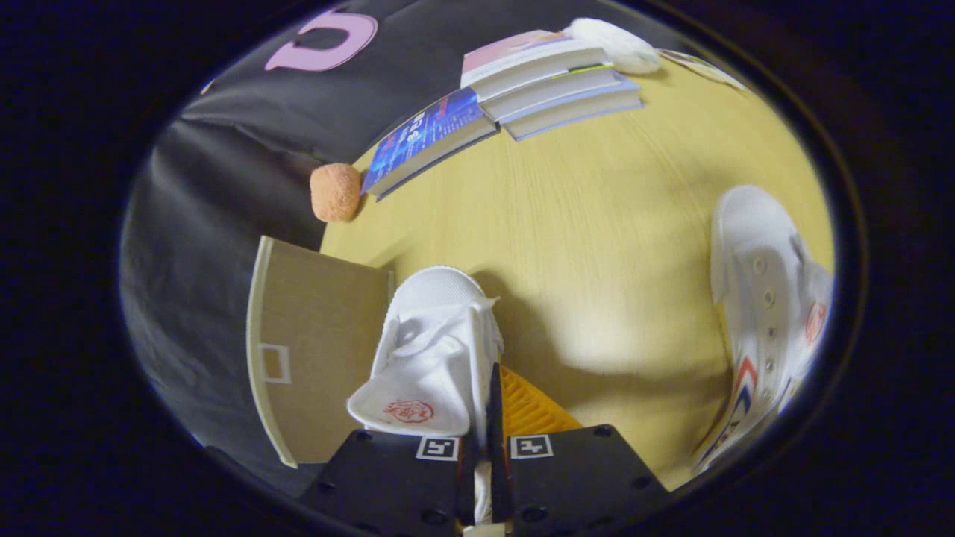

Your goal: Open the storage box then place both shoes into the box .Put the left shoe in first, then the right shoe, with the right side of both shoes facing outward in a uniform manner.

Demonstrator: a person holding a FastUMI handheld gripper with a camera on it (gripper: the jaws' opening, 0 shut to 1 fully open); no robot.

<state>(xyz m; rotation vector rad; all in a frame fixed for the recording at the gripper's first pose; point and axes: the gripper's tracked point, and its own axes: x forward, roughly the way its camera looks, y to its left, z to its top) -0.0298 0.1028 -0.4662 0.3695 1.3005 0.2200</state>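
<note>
My gripper (483, 447) is shut on a white high-top shoe (436, 343), its fingers pinching the edge of the shoe's collar. The shoe hangs ahead of the fingers, toe pointing away, tongue with a red mark showing. Just left of it stands the open lid (298, 335) of the tan storage box, seen from above. A second white shoe (768, 313) with red and blue stripes lies on the yellow wooden table (597, 224) far to the right of the fingers.
Several books (515, 89) lie in a row at the table's far edge, with a white fluffy thing (615, 45) behind them. An orange fuzzy ball (336, 192) sits at the table's left edge, beyond the box lid.
</note>
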